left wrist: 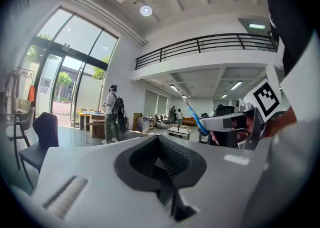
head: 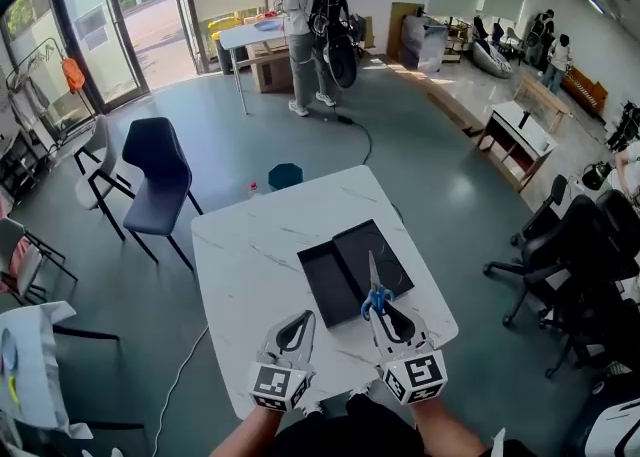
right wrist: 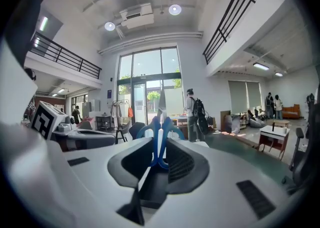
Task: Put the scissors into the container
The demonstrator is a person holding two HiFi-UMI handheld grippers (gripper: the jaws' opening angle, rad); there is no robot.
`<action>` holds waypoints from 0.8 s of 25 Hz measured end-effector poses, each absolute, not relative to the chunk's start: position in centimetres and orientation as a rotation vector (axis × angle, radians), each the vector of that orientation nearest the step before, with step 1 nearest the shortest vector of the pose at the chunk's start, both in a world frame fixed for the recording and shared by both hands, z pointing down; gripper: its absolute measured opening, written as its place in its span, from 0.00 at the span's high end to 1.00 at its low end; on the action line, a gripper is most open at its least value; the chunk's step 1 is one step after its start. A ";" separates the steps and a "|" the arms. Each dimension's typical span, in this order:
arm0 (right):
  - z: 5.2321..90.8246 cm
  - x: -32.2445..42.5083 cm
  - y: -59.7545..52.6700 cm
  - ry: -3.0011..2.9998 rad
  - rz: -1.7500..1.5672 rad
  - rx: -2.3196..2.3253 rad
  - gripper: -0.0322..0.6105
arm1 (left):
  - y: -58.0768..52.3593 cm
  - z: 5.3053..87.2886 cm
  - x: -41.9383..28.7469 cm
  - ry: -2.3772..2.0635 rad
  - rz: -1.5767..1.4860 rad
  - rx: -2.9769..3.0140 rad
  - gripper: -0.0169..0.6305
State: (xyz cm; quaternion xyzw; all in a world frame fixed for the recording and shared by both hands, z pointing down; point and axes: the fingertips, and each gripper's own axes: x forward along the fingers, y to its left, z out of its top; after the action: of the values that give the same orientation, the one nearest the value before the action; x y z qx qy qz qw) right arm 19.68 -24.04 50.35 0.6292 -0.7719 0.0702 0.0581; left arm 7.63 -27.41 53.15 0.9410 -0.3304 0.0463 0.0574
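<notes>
My right gripper (head: 379,311) is shut on the blue handles of the scissors (head: 373,285), held above the table. The blade points up and away, over the near right part of the black container (head: 325,290). That container lies open in two flat halves on the white table (head: 250,255). In the right gripper view the blue handles of the scissors (right wrist: 160,139) sit between the jaws of the right gripper (right wrist: 160,148). My left gripper (head: 303,318) hovers beside it to the left, shut and empty. The left gripper view shows the left gripper (left wrist: 161,147) closed, with the scissors (left wrist: 200,121) at the right.
A dark blue chair (head: 160,173) and a grey chair (head: 95,165) stand left of the table. Black office chairs (head: 570,255) stand at the right. A teal stool (head: 285,175) sits beyond the far table edge. A person with a backpack (head: 305,25) stands far off.
</notes>
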 end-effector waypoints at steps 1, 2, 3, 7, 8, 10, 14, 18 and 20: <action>50.6 19.8 -24.4 -2.347 0.218 1.887 0.82 | -27.8 53.4 7.4 -1.031 0.146 2.832 0.96; 50.9 19.8 -24.8 -2.354 0.223 1.869 0.82 | -28.1 53.5 7.2 -1.058 0.151 2.807 0.96; 51.1 19.8 -25.3 -2.362 0.225 1.851 0.82 | -28.4 53.5 6.9 -1.081 0.156 2.779 0.96; 52.0 19.6 -27.1 -2.393 0.250 1.782 0.82 | -29.2 54.4 6.1 -1.147 0.160 2.760 0.96; 52.4 19.4 -27.5 -2.399 0.263 1.761 0.82 | -29.4 54.7 6.0 -1.166 0.165 2.757 0.96; 53.3 19.1 -28.3 -2.407 0.292 1.718 0.82 | -29.9 55.0 5.7 -1.207 0.186 2.738 0.96; 54.9 18.3 -30.1 -2.416 0.335 1.650 0.82 | -30.7 55.4 5.0 -1.267 0.205 2.698 0.96; 56.4 17.6 -31.4 -2.413 0.356 1.594 0.82 | -30.9 56.0 4.3 -1.308 0.218 2.662 0.96; 57.3 17.4 -31.9 -2.406 0.371 1.572 0.82 | -31.0 56.4 4.0 -1.326 0.227 2.643 0.96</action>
State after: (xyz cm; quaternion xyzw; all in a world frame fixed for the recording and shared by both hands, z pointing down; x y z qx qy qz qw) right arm 17.38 -31.92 57.27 0.5385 -0.8241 0.1271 0.1215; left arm 4.05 -30.97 56.39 0.8878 -0.4454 0.0763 0.0877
